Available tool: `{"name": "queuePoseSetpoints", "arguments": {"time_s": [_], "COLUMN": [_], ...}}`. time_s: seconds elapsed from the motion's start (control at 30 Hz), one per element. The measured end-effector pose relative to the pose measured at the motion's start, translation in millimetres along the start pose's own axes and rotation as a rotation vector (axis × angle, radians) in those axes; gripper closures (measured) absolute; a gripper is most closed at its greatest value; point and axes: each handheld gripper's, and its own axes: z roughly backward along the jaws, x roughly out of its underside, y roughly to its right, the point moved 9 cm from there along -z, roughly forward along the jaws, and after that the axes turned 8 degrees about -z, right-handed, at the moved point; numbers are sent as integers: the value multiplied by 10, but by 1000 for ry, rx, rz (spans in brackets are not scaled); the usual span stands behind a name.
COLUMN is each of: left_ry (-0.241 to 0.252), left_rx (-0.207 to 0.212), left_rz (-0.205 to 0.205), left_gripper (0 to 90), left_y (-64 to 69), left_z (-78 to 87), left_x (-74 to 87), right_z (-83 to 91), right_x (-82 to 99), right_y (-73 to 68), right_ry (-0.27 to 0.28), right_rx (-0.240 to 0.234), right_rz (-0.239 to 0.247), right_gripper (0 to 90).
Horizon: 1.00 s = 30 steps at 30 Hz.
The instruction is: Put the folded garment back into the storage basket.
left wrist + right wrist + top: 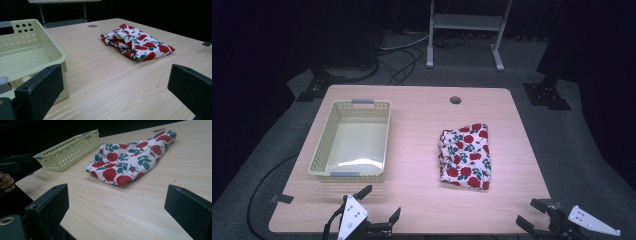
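A folded white cloth with red roses and green leaves lies right of centre on the wooden table; it also lies ahead in the left gripper view and the right gripper view. A pale yellow perforated basket stands empty at the left. My left gripper hovers at the table's near edge just below the basket, jaws wide apart with nothing between them. My right gripper sits at the near right corner, open and empty, pointing toward the cloth.
A round cable hole is in the table's far edge. Beyond the table stand a metal frame, loose cables and dark stand feet on grey floor. A hand shows at the left in the right gripper view.
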Motion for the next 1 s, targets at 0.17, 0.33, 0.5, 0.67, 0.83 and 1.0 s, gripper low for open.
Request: {"name": "queuePoseSetpoints", "arguments": {"time_s": [0.17,0.33,0.5,0.67,0.83,1.0], "left_ry": [-3,1,4,5,8,11], "left_rx": [-2,2,5,6,11,14], "left_rz": [3,1,-2,-1,2,2], "left_gripper": [0,0,0,0,0,0], "left_y": [-9,12,25,22,26,32], "left_z": [-9,-17,-25,-21,-13,-11], "left_x": [6,-8,-23,-24,-28,-33], "right_z": [-38,-69,-110,-164,-225,-262], "right_x": [5,-1,-22,-63,-141,-191], "right_y": [-15,-37,-80,-105,-147,-180], "right_ry": [-9,-15,-15,-23,-32,-44], "right_rx": [-7,-8,-11,-14,-19,-20], "right_rz": [3,14,32,35,50,58], "right_gripper": [48,47,47,47,47,47]}}
